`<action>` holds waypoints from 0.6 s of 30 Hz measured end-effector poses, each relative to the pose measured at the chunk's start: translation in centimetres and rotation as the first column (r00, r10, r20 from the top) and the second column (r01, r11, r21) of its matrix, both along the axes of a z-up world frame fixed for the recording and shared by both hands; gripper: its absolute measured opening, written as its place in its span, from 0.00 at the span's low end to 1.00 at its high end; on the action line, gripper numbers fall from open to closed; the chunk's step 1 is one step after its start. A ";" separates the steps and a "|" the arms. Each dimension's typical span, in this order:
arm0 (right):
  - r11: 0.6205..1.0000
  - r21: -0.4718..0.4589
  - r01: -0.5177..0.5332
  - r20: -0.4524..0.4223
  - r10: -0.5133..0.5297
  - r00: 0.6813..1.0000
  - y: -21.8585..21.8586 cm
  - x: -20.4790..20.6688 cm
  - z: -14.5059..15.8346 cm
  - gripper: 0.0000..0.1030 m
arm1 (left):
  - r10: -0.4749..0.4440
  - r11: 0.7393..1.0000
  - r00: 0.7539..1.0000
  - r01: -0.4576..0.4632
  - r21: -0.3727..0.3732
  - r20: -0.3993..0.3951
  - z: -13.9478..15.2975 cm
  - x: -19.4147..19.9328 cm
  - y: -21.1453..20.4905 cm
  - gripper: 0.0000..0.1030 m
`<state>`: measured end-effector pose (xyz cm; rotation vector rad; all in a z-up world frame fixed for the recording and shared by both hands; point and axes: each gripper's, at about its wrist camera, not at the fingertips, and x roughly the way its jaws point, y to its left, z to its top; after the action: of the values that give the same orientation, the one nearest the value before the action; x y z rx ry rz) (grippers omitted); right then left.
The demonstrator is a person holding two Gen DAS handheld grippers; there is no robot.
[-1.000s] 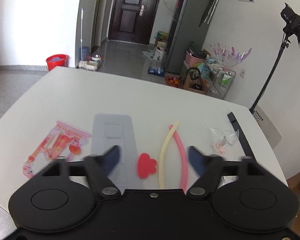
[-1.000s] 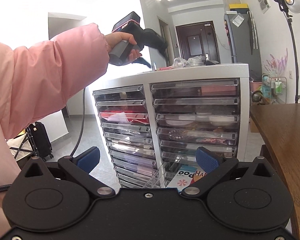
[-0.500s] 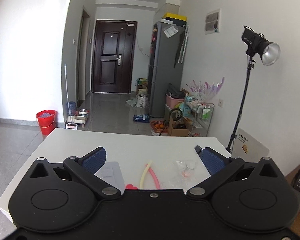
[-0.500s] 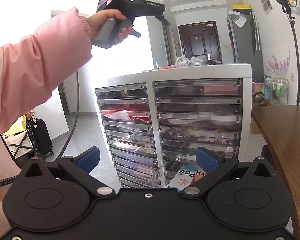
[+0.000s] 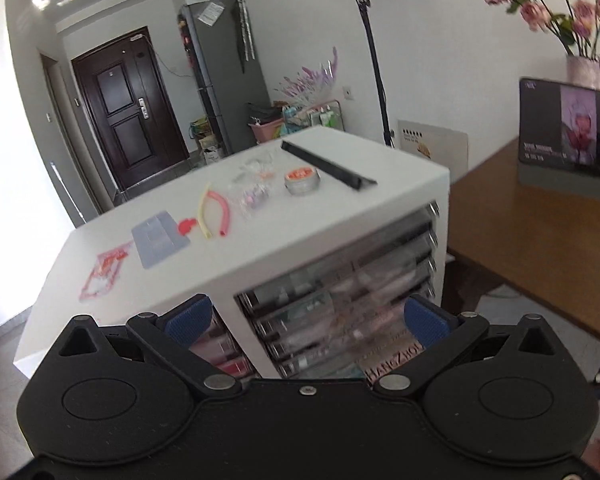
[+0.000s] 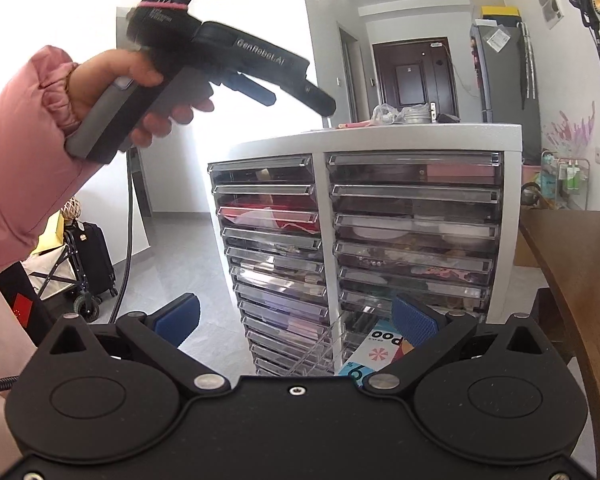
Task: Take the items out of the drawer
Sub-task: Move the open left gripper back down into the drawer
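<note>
Drawers (image 6: 412, 248) beyond empty right gripper (image 6: 296, 320)

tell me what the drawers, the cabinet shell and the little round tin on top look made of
Drawers: clear glossy plastic, contents showing through. Cabinet shell: white, matte, probably painted board or plastic. Tin: likely metal, with a dull silvery side; blur leaves it uncertain.

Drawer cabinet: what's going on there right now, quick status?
Left gripper open, empty, up beside the cabinet top. Right gripper open, empty, facing the drawer cabinet. One low drawer pulled out. Nothing blocking.
</note>
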<state>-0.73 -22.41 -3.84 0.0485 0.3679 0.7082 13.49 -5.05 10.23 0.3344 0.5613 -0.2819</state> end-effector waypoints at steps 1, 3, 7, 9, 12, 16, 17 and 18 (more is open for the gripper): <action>1.000 -0.003 -0.005 -0.014 0.005 1.000 0.2 0.0 -0.1 1.00 | -0.009 1.000 1.000 0.009 0.012 -0.017 -1.1 -0.5 -0.1 1.00; 1.000 -0.015 -0.007 -0.047 0.007 0.999 0.5 -0.1 -0.3 1.00 | -0.019 1.000 0.998 0.019 0.011 -0.061 -3.1 -1.4 0.2 1.00; 0.996 -0.083 0.015 -0.123 -0.026 0.992 1.5 -0.2 -0.9 1.00 | -0.024 1.000 0.983 0.026 0.006 -0.183 -7.7 -2.4 0.6 1.00; 0.989 -0.138 0.044 -0.167 -0.067 0.984 1.9 -0.1 -1.3 1.00 | -0.009 1.000 0.969 0.012 0.012 -0.247 -10.0 -1.9 0.4 1.00; 0.980 -0.186 0.072 -0.259 -0.120 0.958 1.9 0.2 -1.8 1.00 | 0.004 1.000 0.945 -0.003 0.003 -0.327 -13.1 -1.3 0.3 1.00; 0.974 -0.217 0.068 -0.297 -0.133 0.946 1.7 0.5 -2.4 1.00 | -0.024 0.999 0.898 0.000 -0.053 -0.440 -17.4 -0.5 -0.3 1.00; 0.973 -0.221 0.067 -0.301 -0.134 0.944 1.7 0.6 -2.5 1.00 | -0.044 0.998 0.886 0.015 -0.067 -0.462 -18.4 -0.4 -0.6 1.00; 0.972 -0.224 0.067 -0.309 -0.136 0.941 1.6 0.7 -2.7 1.00 | -0.065 0.996 0.873 0.029 -0.081 -0.484 -19.5 -0.3 -1.0 1.00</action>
<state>0.01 -20.78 -6.54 -0.0177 0.7489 0.5541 13.23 -6.01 -9.22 0.2054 1.0402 -0.4377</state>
